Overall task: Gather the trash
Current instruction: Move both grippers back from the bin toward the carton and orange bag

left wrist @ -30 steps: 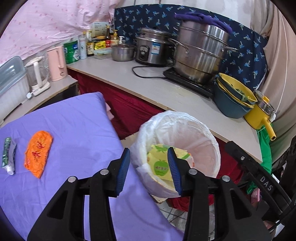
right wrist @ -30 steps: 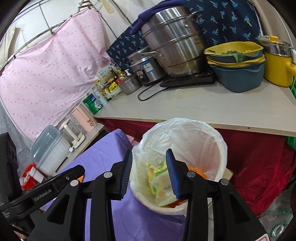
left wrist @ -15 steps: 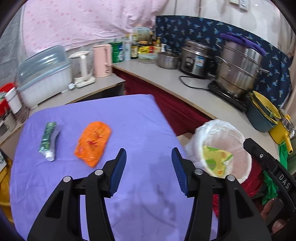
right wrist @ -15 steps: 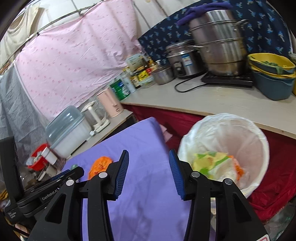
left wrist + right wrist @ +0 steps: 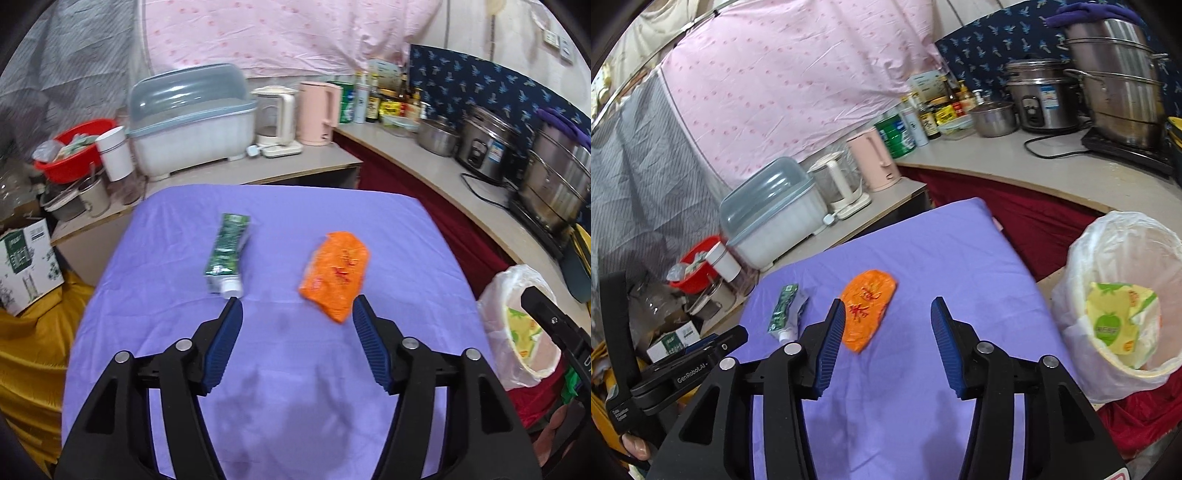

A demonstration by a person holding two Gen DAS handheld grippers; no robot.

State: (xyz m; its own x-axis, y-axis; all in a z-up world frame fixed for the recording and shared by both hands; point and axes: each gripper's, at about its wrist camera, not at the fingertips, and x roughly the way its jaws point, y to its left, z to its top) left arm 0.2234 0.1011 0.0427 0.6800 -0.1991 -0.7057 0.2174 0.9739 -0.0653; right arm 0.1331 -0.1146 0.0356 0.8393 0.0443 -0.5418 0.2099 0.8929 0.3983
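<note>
A purple cloth (image 5: 295,221) covered the table in a crowded kitchen. On it, at the centre of the left wrist view, lay an orange wrapper (image 5: 335,275), with a green tube (image 5: 228,258) well apart to its left. The left gripper (image 5: 297,315) hung just short of both, jaws wide apart and empty. In the right wrist view the right gripper (image 5: 888,315) was likewise spread and empty. At that frame's right edge stood the lined trash bin (image 5: 1123,236), holding a yellow-green packet (image 5: 1115,317).
</note>
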